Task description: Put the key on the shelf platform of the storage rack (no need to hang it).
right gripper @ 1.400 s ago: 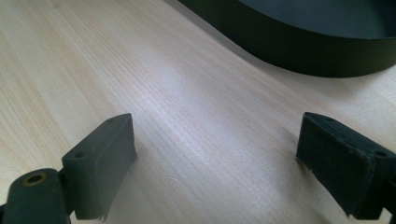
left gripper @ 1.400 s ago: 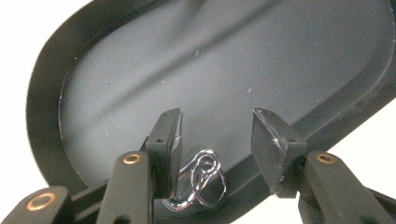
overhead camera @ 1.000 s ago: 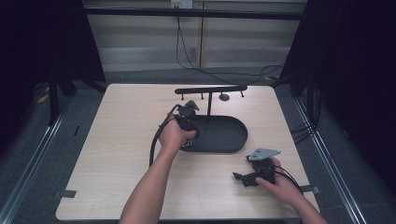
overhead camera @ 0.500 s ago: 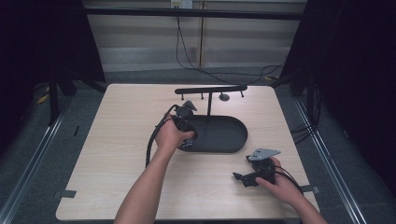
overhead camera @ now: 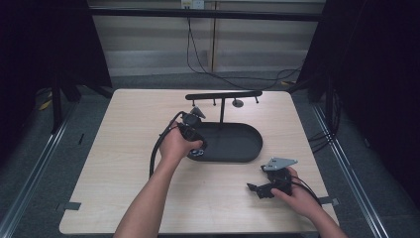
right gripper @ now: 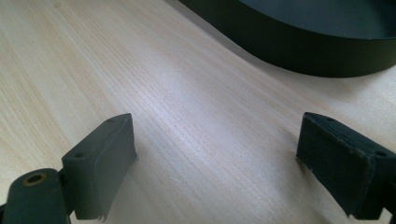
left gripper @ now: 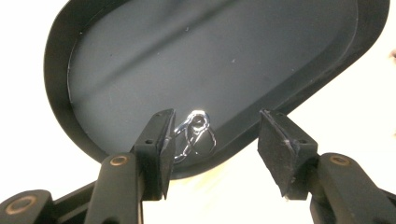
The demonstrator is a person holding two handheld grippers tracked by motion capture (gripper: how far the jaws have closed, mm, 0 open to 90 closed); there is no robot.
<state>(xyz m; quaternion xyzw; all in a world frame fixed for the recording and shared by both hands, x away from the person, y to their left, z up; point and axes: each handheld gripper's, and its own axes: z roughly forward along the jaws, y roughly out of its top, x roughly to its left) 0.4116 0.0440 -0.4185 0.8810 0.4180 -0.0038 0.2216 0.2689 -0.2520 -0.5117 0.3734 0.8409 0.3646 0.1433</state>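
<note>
Now left tool (left gripper: 212,140) over near end of black tray (left gripper: 60,60), jaws just been opening, apart; silver earring (left gripper: 196,135) lies between them in tray (apparently released there). Right tool (right gripper: 217,163) idle on surface (right gripper: 187,116), jaws apart.

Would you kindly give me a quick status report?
Left gripper just opening over the tray; silver ring piece beside one pad. Right gripper open on the table. Nothing obstructing.
</note>
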